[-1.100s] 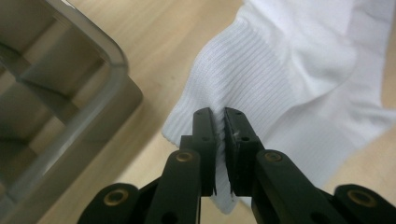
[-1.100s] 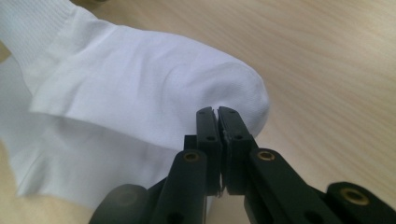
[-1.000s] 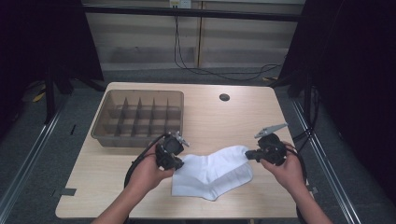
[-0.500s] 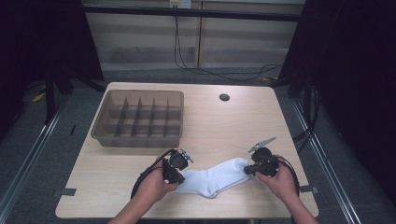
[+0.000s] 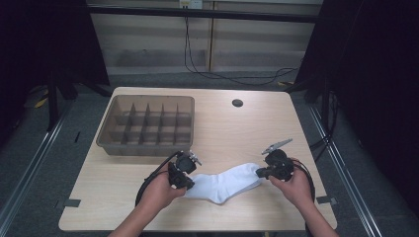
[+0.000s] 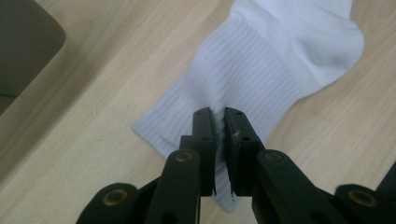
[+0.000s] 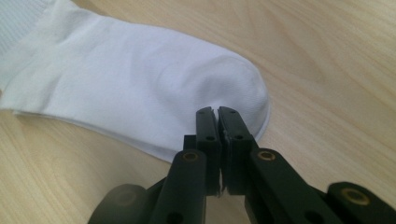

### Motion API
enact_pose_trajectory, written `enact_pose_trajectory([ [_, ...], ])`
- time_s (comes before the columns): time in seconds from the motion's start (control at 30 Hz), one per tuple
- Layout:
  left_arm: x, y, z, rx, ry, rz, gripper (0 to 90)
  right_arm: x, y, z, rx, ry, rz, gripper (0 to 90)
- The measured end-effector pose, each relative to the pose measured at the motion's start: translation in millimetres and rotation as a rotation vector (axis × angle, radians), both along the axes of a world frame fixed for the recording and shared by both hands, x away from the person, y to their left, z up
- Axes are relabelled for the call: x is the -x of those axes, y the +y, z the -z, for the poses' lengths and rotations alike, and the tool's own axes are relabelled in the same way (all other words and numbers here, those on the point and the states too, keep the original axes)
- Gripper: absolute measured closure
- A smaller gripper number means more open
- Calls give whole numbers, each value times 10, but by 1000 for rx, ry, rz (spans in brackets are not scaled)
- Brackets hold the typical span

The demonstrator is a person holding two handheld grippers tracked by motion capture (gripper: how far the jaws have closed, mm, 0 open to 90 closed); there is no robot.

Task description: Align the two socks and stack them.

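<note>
My left tool (image 6: pixel 216 116) pinches the white sock (image 5: pixel 225 183) cuff, right tool (image 7: pixel 217 114) its toe, stretched flat on the bench (image 5: pixel 222 128); folding likely comes next.

My jaws cover the strip of white sock (image 6: pixel 261 70) they pinch at the ribbed cuff and at the toe, the picture's top edge cuts off the sock's foot in my left gripper view, and the small dark disc (image 5: pixel 237 102) on the surface is too small to identify.
</note>
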State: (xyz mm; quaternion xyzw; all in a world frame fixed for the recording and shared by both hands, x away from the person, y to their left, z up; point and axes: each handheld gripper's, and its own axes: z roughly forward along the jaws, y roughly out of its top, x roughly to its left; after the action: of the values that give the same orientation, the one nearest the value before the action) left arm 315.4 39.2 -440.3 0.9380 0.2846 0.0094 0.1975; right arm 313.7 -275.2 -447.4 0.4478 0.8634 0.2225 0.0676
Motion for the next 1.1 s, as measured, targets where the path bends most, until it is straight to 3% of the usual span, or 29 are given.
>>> enact_pose_trajectory([
  [0.07,4,0,51,-8,-6,-3,828,-3,-3,25,5,-2,-2,875],
  [0.13,-4,-3,156,-26,18,1,821,-14,-5,112,1,22,8,834],
  [0.23,-10,10,172,-20,24,-8,769,-18,-9,160,9,28,17,809],
  [0.27,-30,40,120,-12,9,-21,734,-18,-18,156,10,38,14,809],
  [0.37,-65,86,50,0,10,-38,727,-26,-37,107,8,28,19,806],
  [0.47,-127,167,-32,32,-14,-87,722,-75,-89,-22,10,-10,47,780],
  [0.53,-138,180,-36,32,-17,-97,722,-97,-102,-37,8,-19,54,775],
  [0.7,-183,161,96,6,-7,-101,712,-201,-111,2,-7,-11,80,765],
  [0.83,-191,134,210,-17,-2,-93,710,-230,-47,104,20,11,69,766],
  [0.97,-190,111,201,-32,-7,-86,749,-236,-37,119,36,10,60,875],
  [1.1,-196,107,195,-28,-6,-96,812,-225,-30,52,38,-1,57,900],
])
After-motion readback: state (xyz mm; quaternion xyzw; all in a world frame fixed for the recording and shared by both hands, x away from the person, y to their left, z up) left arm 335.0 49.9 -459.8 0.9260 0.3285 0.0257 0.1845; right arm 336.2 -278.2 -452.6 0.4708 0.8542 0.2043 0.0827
